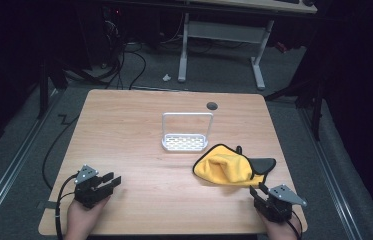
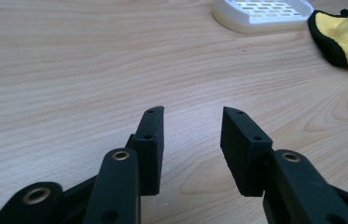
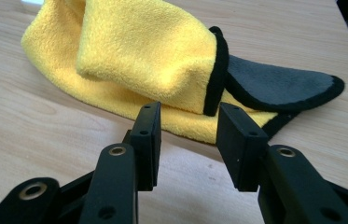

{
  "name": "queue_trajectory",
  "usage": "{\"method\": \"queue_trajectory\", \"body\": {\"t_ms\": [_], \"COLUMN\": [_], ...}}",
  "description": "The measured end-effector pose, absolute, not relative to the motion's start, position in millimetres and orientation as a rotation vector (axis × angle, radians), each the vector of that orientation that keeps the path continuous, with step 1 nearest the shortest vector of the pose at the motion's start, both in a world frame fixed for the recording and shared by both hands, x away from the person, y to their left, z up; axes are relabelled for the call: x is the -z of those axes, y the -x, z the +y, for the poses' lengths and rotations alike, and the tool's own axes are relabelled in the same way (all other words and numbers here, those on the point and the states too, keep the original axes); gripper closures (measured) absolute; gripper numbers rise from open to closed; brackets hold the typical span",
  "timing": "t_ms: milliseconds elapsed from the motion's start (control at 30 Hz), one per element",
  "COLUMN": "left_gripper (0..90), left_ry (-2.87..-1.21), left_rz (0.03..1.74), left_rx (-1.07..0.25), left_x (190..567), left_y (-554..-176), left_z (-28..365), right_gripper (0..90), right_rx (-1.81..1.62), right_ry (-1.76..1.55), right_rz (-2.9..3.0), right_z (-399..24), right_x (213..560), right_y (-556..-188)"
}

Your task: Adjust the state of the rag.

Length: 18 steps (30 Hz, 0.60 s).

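On bench, my right tool gapes released just short of yellow cloth; left tool released, idle. Cloth ungrasped, white rack untouched; everything left.

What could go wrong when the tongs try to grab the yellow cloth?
The right tongs are open just short of the yellow cloth, which lies bunched and folded, so they might pinch only one layer and let it unfold or slip. Dragging it could also bump the white rack close behind it.
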<state>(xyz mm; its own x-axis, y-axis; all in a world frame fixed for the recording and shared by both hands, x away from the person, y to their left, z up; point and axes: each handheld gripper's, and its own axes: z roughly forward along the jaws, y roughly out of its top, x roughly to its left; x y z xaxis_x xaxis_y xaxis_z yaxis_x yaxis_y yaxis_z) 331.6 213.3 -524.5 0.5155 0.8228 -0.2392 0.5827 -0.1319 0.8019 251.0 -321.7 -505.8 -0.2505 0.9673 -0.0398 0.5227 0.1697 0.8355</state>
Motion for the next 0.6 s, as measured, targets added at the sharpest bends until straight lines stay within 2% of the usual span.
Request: {"method": "queue_trajectory", "body": {"t_ms": [600], "left_gripper": [56.9], "left_ry": [-1.815], "left_rz": [1.162], "left_rx": [-0.301], "left_x": [527.3], "left_y": [-327.1], "left_z": [204.2], "right_gripper": [59.9], "right_rx": [-0.990], "right_ry": [-1.396], "right_rz": [1.881], "right_z": [-324.0], "right_x": [508.0], "right_y": [-254.6]}}
